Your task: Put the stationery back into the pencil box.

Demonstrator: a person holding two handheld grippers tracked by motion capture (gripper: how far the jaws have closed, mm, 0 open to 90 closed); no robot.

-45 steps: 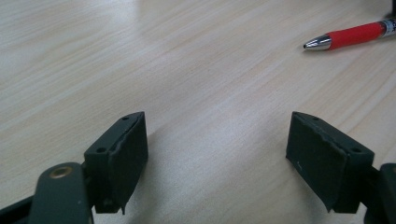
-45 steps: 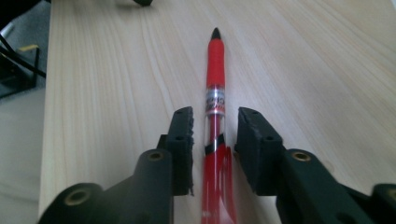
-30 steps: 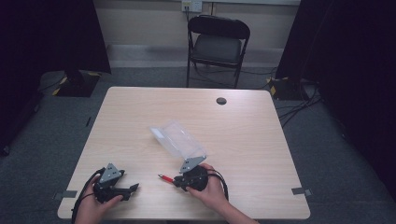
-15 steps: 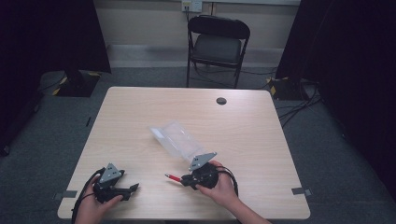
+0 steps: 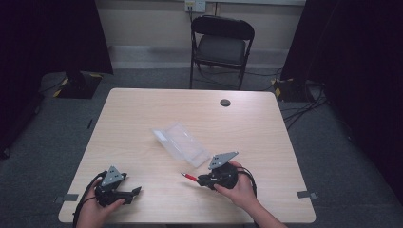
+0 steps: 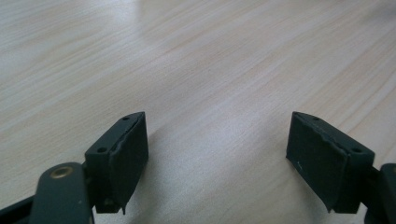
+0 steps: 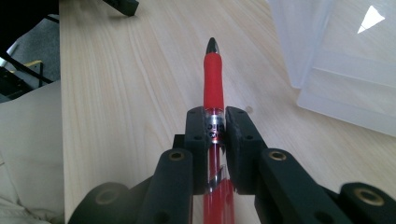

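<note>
A red pen [image 7: 214, 81] with a red grip and dark tip is clamped between the jaws of my right gripper [image 7: 215, 126], pointing away from the camera. From above, the right gripper [image 5: 202, 180] sits near the table's front right of centre, with the red pen [image 5: 189, 176] sticking out to its left. A clear plastic case [image 5: 183, 144] lies open mid-table just beyond the pen, and shows again as the clear plastic case [image 7: 345, 60] at the upper right. My left gripper [image 5: 135, 192] rests at the front left, jaws wide apart, nothing between its pads [image 6: 130, 154].
The light wooden table [image 5: 142, 114] has a round cable hole [image 5: 225, 102] near its far edge. A black folding chair [image 5: 221, 45] stands behind the table. Cables trail on the grey floor at right. The left gripper's tip [image 7: 122, 5] appears across the table.
My right gripper has moved rightward and slightly toward the front edge, carrying the red pen away from the case. The left gripper has stayed in place.
</note>
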